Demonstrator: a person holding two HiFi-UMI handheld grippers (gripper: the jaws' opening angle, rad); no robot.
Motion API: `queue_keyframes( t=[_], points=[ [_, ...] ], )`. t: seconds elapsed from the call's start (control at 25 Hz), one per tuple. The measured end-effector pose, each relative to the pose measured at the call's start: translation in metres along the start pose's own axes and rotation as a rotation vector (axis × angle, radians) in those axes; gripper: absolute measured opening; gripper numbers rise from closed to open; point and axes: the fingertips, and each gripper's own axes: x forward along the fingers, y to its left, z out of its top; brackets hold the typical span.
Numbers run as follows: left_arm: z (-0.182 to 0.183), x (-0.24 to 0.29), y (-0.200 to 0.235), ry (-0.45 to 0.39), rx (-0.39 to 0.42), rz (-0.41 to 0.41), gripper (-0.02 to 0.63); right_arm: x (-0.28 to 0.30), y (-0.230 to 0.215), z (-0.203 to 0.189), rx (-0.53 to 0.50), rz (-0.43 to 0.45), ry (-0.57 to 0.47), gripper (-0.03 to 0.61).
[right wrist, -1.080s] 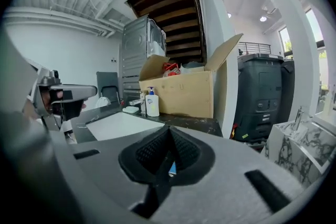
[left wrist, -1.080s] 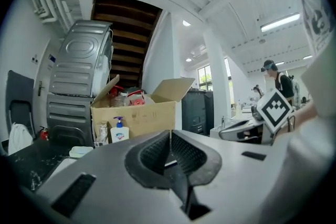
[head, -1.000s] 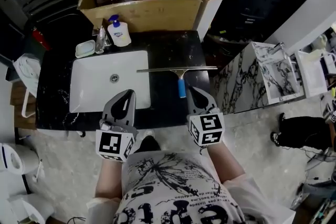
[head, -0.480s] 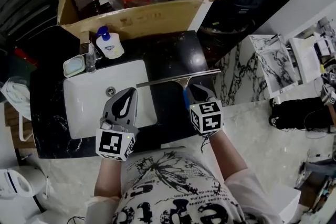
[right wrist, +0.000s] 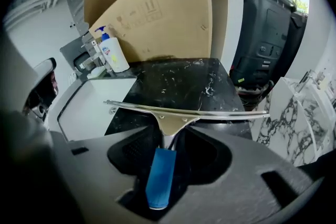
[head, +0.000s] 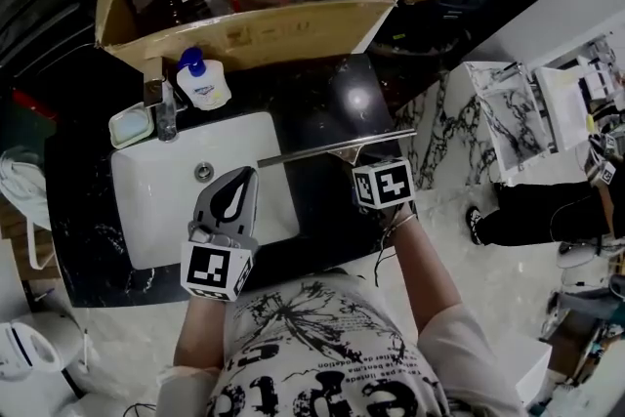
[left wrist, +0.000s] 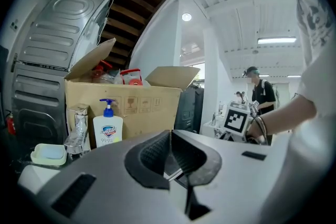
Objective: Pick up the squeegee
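The squeegee (head: pixel 332 149) lies on the black countertop (head: pixel 322 93) right of the sink, its metal blade (right wrist: pixel 184 111) running across and its blue handle (right wrist: pixel 160 176) pointing back at me. My right gripper (head: pixel 371 169) tips steeply down over that handle, so the head view shows mostly its marker cube. In the right gripper view its jaws (right wrist: pixel 172 131) are opening and stand wide on either side of the handle, with the pads clear of it. My left gripper (head: pixel 242 176) hovers over the sink's right part, shut and empty (left wrist: pixel 170 135).
A white sink (head: pixel 146 210) fills the counter's left part, with a faucet (head: pixel 159 107), a soap dish (head: pixel 128 125) and a soap bottle (head: pixel 202 83) behind it. An open cardboard box (head: pixel 293 24) stands at the back. A marble-patterned cabinet (head: pixel 508 103) is to the right.
My right gripper has dropped and tipped down onto the squeegee's handle, which it now covers in the head view. The left gripper has shifted a little over the sink.
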Motion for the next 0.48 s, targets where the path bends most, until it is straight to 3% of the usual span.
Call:
queue_keyframes(
  t=[0.28,0.48],
  points=[
    [-0.004,0.002,0.010,0.000,0.009,-0.009,0.012,0.020,-0.004,-0.006,0.031,-0.044,0.059,0.180],
    [-0.006,0.004,0.012,0.009,0.014,-0.008,0.012,0.025,-0.004,-0.007,-0.006,-0.070,0.094,0.189]
  ],
)
